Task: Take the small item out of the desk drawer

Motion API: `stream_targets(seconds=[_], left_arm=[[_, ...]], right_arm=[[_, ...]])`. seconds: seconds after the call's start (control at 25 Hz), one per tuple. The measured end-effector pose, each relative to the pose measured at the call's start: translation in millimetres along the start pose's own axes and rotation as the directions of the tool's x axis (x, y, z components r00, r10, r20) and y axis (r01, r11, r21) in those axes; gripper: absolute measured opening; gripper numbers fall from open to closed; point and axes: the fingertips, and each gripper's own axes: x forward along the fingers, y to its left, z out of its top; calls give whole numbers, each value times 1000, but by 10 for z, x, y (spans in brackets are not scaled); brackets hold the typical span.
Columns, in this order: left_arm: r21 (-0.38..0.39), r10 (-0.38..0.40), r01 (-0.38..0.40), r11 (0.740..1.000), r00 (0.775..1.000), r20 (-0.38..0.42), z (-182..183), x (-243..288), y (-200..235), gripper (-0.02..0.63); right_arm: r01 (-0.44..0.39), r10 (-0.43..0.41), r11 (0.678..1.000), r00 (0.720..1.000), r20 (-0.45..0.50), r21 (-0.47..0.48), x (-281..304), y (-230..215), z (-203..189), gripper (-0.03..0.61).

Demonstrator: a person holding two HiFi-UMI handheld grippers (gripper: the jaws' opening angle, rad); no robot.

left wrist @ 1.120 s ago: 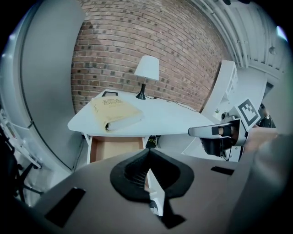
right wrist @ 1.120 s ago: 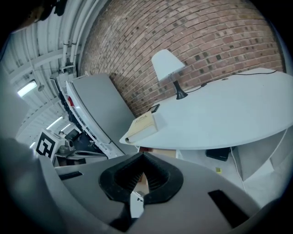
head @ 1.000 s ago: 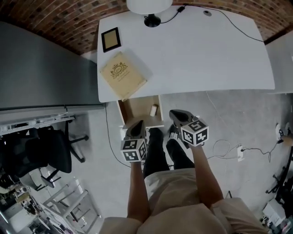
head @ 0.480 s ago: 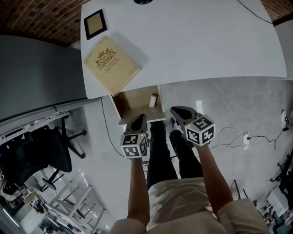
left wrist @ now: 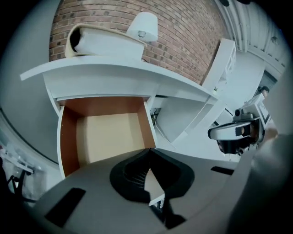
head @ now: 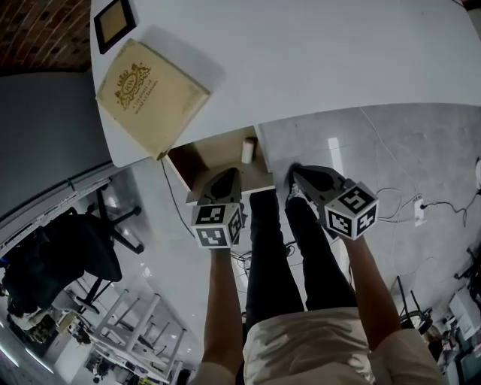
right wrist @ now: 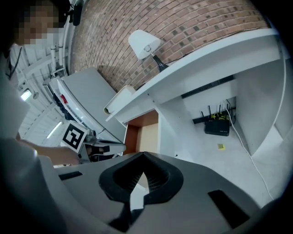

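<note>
One broad white desk (head: 338, 60) across the top of the head view, with a tan square book (head: 150, 98) at its left corner and a small dark picture frame (head: 114, 22) just beyond that. Under the desk's near edge, an open wooden drawer (head: 207, 162), standing out toward the person's legs. Right at the drawer's front, the left gripper (head: 228, 177), jaws pressed together on nothing, tips aimed into the drawer. Across the legs from it, the right gripper (head: 297, 173), likewise closed and empty, tips just beside the drawer's right front corner. Inside the drawer, close against its right wall, a small pale cylinder (head: 247, 150), long axis running front to back, far end pointing in under the desk. Touched by neither gripper. Lying flat or standing up: impossible to tell from above.
</note>
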Motion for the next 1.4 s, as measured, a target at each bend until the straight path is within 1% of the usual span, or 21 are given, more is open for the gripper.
stream_targets(seconds=[0.12, 0.2, 0.4, 0.56, 0.64, 0.72, 0.8, 0.92, 1.0, 1.12, 1.28, 1.4], left_arm=[[56, -15, 17, 998, 999, -39, -90, 211, 13, 17], [80, -25, 30, 996, 998, -65, -149, 332, 17, 17], [62, -35, 42, 997, 994, -104, -231, 570, 60, 17], [79, -35, 48, 996, 988, -153, -314, 717, 129, 17], [112, -27, 48, 992, 982, -187, -373, 791, 178, 17], [164, -18, 55, 985, 976, -219, -438, 847, 229, 18], [187, -32, 78, 979, 971, -236, -491, 894, 232, 18], [179, -57, 98, 979, 973, -224, -519, 983, 211, 20], [177, -62, 104, 979, 972, -227, -539, 1030, 200, 77], [177, -65, 113, 978, 965, -254, -601, 1109, 203, 91], [186, -68, 127, 974, 954, -293, -646, 1192, 236, 110], [188, -34, 101, 977, 944, -329, -641, 1227, 320, 120]], right_arm=[[3, -3, 1000, 1000, -16, -11, 39, -129, -155, 23], [-5, 4, 1000, 1000, -15, -12, 92, -170, -221, 23], [-18, 18, 1000, 1000, -15, -10, 249, -207, -254, 23], [-29, 28, 999, 999, -15, -23, 305, -134, -172, 23], [-38, 37, 999, 999, -25, -38, 314, -97, -137, 25], [-50, 48, 998, 998, -31, -49, 336, -61, -125, 23], [-58, 56, 997, 998, -42, -60, 358, -53, -156, 23], [-59, 54, 995, 996, -70, -77, 380, -101, -253, 23], [-63, 56, 995, 995, -82, -75, 398, -117, -319, 23], [-74, 68, 995, 994, -88, -63, 396, -95, -384, 23], [-78, 71, 994, 993, -94, -72, 366, -40, -443, 23], [-78, 71, 994, 993, -99, -72, 359, -48, -487, 25]])
